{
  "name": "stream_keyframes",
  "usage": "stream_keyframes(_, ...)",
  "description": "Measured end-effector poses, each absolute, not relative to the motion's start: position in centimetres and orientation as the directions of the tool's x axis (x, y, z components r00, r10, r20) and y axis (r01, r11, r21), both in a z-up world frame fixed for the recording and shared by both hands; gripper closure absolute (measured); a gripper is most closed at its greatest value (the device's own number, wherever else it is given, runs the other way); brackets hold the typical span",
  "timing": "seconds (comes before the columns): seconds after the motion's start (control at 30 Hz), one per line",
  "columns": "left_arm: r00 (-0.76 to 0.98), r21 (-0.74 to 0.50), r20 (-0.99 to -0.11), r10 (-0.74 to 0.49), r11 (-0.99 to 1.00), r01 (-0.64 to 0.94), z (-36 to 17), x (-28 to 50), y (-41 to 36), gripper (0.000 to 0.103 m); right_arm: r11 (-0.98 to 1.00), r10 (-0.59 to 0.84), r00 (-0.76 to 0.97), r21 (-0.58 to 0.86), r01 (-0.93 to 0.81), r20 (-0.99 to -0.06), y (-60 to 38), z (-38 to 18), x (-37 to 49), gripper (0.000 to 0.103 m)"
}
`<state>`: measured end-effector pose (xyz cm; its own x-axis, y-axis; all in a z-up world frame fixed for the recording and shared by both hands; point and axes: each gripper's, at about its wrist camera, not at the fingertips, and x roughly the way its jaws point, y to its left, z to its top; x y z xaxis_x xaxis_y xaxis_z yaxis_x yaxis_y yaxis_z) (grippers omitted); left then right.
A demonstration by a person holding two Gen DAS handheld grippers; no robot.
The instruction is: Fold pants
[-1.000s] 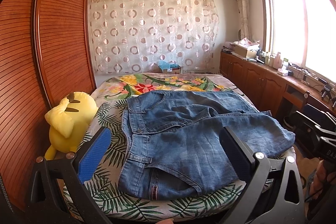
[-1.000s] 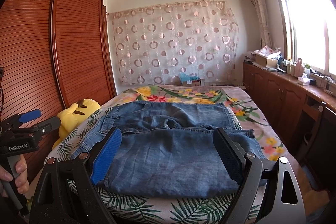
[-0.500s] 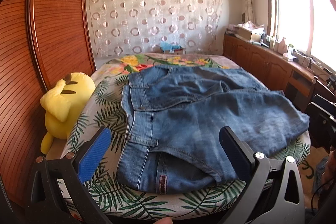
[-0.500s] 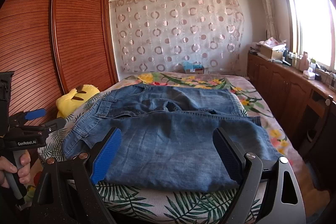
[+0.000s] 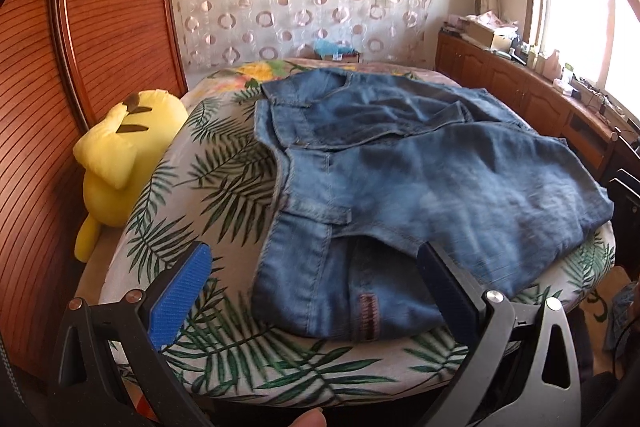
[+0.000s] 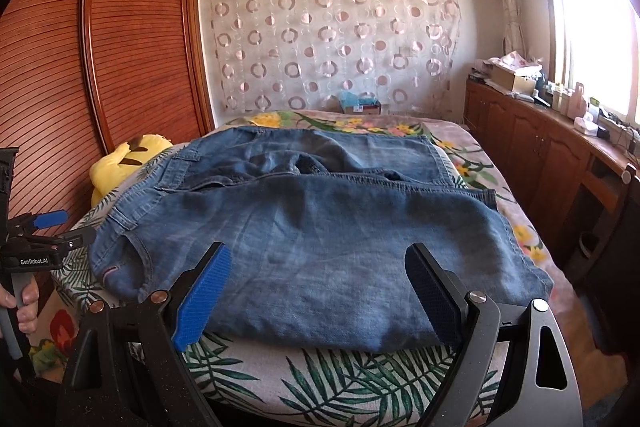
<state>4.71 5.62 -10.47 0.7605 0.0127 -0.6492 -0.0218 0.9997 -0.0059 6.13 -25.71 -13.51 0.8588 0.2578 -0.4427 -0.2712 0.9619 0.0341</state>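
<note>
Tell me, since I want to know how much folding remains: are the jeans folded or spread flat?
Partly folded: the jeans lie on the bed with one denim layer lapped over another, waistband at the left, in a wide, loose shape.

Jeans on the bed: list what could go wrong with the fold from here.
1. The jeans lie at the near bed edge, their folded edge almost over it; a tug toward the person might slide them off.
2. Both tongs, left and right, are open and hold nothing; a shallow pinch may lift only the top layer.
3. The cloth near the crotch is bunched; folding over it could lock in creases.
</note>
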Motion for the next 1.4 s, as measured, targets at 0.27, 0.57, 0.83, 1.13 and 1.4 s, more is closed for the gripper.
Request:
stream_keyframes(0.27, 0.728, -0.089, -0.685, -0.032, 0.995, -0.041, -12.5, 5.3, 9.6, 0.001, 0.967, 0.234, 0.855, 0.02, -0.253, -0.462, -27.2, -13.4, 5.8, 0.013)
stream_keyframes(0.57, 0.681, -0.113, -0.73, -0.054, 0.993, -0.042, -14.2, 6.2, 11.4, 0.029, 0.981, 0.172, 0.853, 0.004, -0.196, -0.493, -29.2, -13.3, 6.2, 0.013)
stream_keyframes(0.83, 0.656, -0.149, -0.745, -0.118, 0.989, 0.009, -15.0, 6.3, 10.8, 0.059, 0.992, 0.109, 0.856, -0.006, -0.13, -0.505, -30.2, -12.3, 5.7, 0.013)
stream_keyframes(1.13, 0.634, -0.168, -0.757, -0.157, 0.985, 0.044, -14.9, 6.1, 10.5, 0.074, 0.996, 0.063, 0.845, -0.016, -0.085, -0.53, -30.0, -12.6, 5.3, 0.013)
stream_keyframes(1.4, 0.627, -0.135, -0.766, -0.141, 0.989, 0.058, -14.8, 5.8, 10.2, 0.08, 0.998, 0.051, 0.81, 0.005, -0.06, -0.584, -30.1, -12.2, 5.9, 0.013)
